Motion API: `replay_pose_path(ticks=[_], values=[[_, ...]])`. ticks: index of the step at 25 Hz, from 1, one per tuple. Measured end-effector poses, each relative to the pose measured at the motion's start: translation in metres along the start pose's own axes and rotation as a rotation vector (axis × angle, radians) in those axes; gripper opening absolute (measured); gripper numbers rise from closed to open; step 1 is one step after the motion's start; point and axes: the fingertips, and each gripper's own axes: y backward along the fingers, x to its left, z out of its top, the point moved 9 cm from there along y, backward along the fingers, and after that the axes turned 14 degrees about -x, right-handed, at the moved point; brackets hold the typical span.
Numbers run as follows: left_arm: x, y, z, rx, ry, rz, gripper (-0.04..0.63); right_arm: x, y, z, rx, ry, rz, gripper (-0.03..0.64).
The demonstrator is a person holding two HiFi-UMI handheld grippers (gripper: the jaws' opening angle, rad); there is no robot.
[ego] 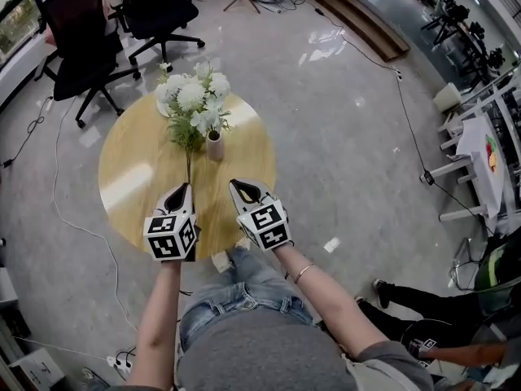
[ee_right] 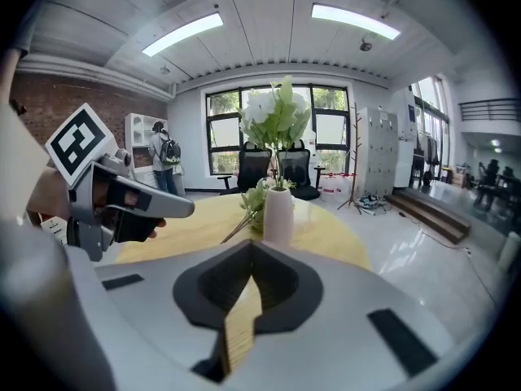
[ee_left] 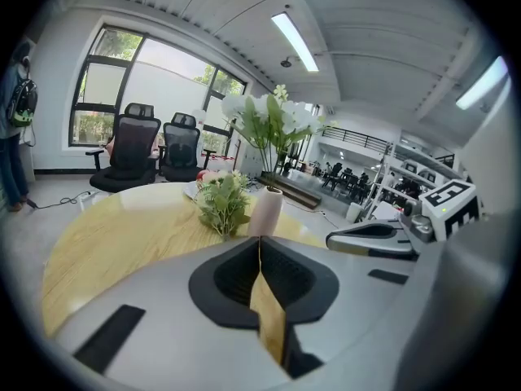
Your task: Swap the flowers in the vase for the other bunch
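Just short of the vase (ego: pixel 215 146), on the person's side, both grippers are hovering over the round table (ego: pixel 130 177). The left gripper (ego: pixel 187 188) is showing its jaws pressed together, empty; the right gripper (ego: pixel 234 185) likewise. Both are pointing toward the vase, tipping slightly downward, forearms outstretched. White flowers (ee_right: pixel 273 112) are standing in the vase; the other bunch (ee_left: pixel 221 204) is lying just beside it.
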Motion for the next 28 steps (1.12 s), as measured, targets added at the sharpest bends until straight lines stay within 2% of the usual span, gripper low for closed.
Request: replay_pose_path(ticks=[9,19,28], values=[[-0.005,0.025,0.008,-0.043,-0.007,-0.009,0.018,0.008,0.029,0.015,-0.023,-0.019,-0.037,0.011],[-0.017,0.043,0.011,-0.083,-0.03,0.01,0.018,0.003,0.054,0.024,-0.093,-0.048,-0.07,0.009],[-0.041,0.064,0.013,-0.109,-0.074,0.012,0.018,0.005,0.085,0.032,-0.152,-0.02,-0.075,0.009]])
